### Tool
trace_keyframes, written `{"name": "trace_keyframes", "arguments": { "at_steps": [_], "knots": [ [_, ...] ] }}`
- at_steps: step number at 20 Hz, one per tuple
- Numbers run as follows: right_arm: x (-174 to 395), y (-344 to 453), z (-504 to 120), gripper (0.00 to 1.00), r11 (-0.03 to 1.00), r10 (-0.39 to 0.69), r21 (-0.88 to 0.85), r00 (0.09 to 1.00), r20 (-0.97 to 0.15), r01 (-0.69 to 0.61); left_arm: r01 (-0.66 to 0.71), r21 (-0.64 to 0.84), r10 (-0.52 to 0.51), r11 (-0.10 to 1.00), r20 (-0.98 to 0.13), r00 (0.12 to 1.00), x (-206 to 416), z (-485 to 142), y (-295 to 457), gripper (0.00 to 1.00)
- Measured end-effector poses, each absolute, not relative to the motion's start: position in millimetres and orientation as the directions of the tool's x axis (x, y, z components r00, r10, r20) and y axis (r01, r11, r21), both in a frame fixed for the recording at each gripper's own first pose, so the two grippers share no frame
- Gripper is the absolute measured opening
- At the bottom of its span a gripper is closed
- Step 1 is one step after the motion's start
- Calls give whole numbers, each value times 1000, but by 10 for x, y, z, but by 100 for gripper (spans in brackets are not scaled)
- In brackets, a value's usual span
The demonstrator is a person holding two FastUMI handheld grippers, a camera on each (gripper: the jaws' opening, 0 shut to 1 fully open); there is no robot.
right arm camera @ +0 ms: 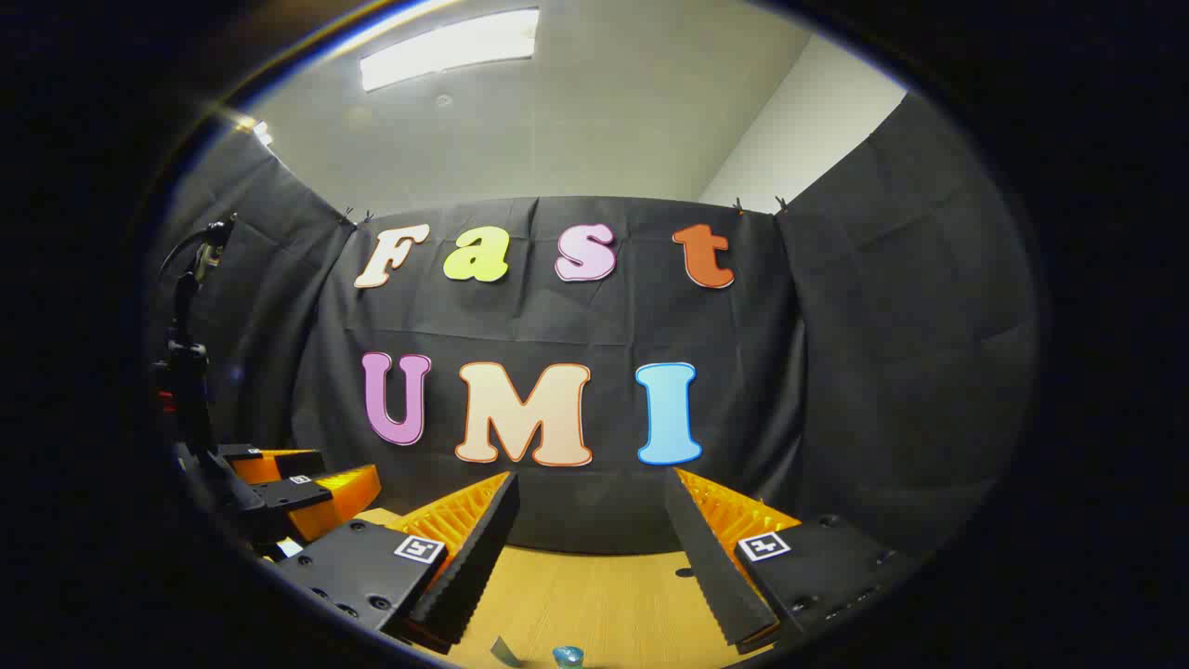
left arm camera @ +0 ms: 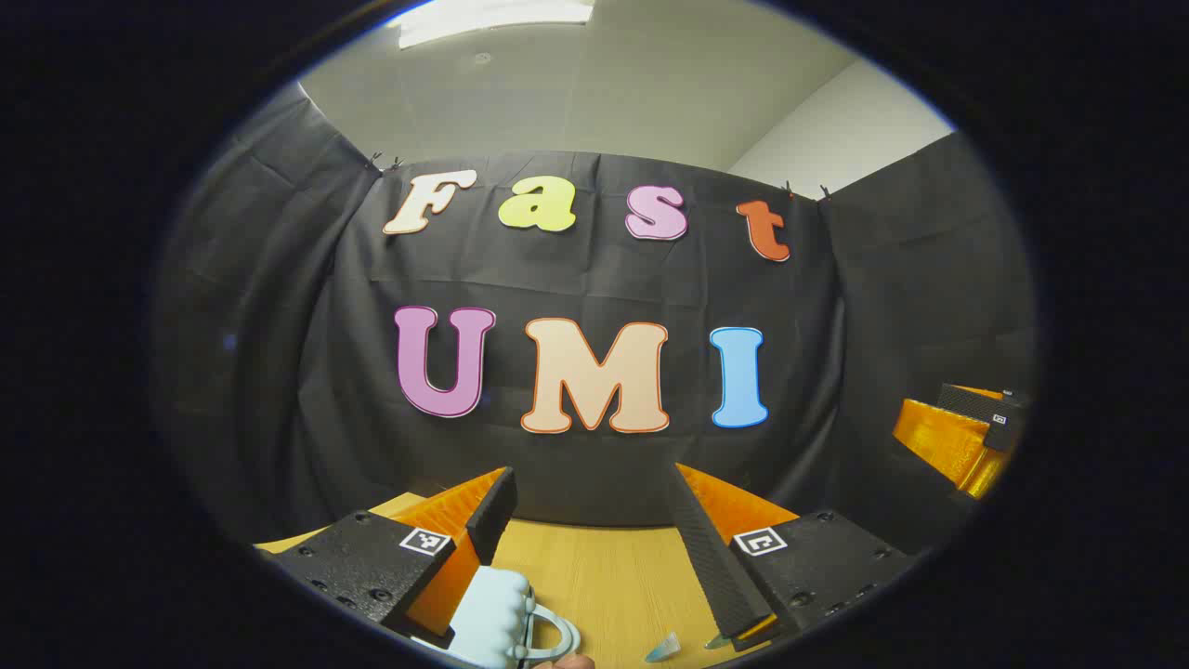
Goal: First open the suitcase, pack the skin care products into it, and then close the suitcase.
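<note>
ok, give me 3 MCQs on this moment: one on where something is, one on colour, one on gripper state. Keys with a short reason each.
1. In the left gripper view, where does the suitcase show?
A. Low down, by the gripper's left-hand finger
B. Hanging on the booth wall
C. On the ceiling

2. What colour is the suitcase?
A. Red
B. Pale blue
C. Black

3. How do the left gripper and the right gripper stand?
A. Both shut on the suitcase
B. One shut on a bottle
C. Both open with nothing between the fingers

Key: 1 A, it sits on the wooden table beside that finger. 2 B, its ribbed shell and handle are pale blue. 3 C, each view shows a wide gap with bare table.
</note>
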State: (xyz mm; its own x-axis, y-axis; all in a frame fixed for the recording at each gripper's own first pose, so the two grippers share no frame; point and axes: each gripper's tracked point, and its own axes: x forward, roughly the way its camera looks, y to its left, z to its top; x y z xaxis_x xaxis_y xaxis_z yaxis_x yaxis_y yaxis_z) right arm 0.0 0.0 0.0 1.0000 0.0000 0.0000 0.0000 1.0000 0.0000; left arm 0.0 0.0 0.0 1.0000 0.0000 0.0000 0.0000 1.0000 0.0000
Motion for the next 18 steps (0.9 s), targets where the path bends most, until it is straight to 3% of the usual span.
{"name": "trace_keyframes", "arguments": {
  "at_steps": [14,18],
  "knots": [
    [181,-34,-57,98,1000,18,-5,1000,1,-18,-12,25,12,1000,-4,1000,136,-123,-54,95],
    [299,-80,-241,98,997,77,-16,997,-16,-77,-89,27,90,996,-53,995,200,-384,74,95]
  ]
}}
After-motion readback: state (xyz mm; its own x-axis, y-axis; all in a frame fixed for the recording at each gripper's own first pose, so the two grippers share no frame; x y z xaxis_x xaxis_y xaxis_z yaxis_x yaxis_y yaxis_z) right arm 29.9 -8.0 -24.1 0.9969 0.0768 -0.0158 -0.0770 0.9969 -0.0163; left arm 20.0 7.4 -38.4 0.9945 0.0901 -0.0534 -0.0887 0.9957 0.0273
